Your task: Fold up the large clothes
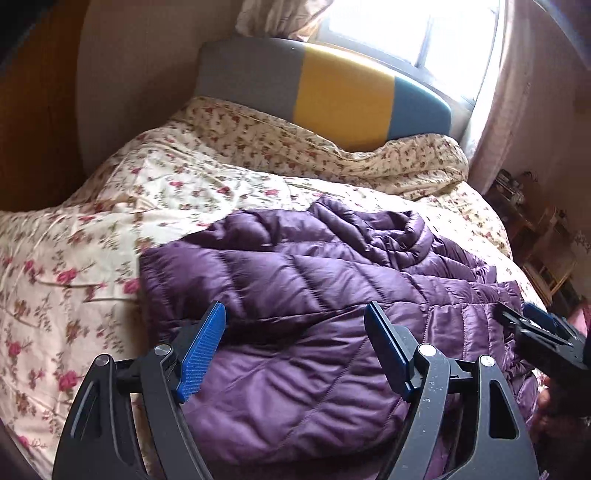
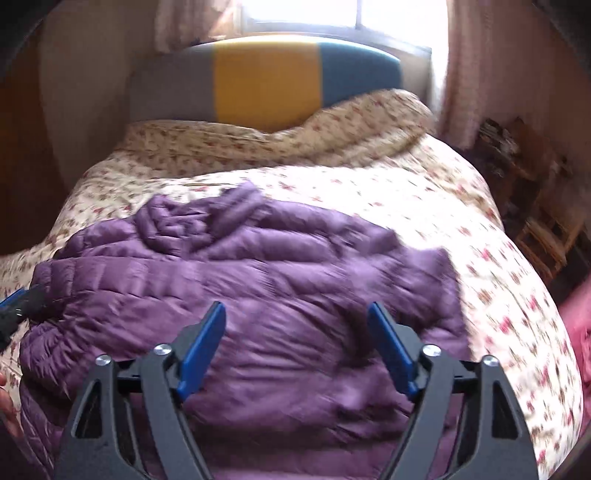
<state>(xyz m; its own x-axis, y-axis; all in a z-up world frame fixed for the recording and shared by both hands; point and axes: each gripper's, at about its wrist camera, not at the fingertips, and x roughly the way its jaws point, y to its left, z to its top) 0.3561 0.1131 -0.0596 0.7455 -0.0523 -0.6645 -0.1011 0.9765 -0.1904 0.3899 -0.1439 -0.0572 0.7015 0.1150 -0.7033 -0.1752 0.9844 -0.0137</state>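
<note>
A purple quilted puffer jacket (image 1: 303, 295) is spread, partly folded and rumpled, on a bed covered by a cream floral quilt (image 1: 92, 236). Its collar (image 1: 413, 229) is bunched toward the headboard end, and the nearer part is doubled over on itself.

The left gripper (image 1: 295, 350) is held above the near part of the jacket with its jaws spread wide; nothing is gripped between the blue pads (image 1: 203, 354), and only the jacket's surface is seen behind the gap. The right gripper (image 2: 297, 347) is likewise held over the jacket with its jaws released and well apart, nothing clamped between them. The right wrist view is blurred.

In the left wrist view the right gripper is seen at the right edge, beside the jacket's side, and in the right wrist view the left gripper is seen at the left edge.

A padded headboard (image 1: 347, 96) in grey, yellow and blue panels stands beyond the bed, under a bright window (image 1: 413, 29) flanked by pale pink curtains (image 1: 517, 103).
</note>
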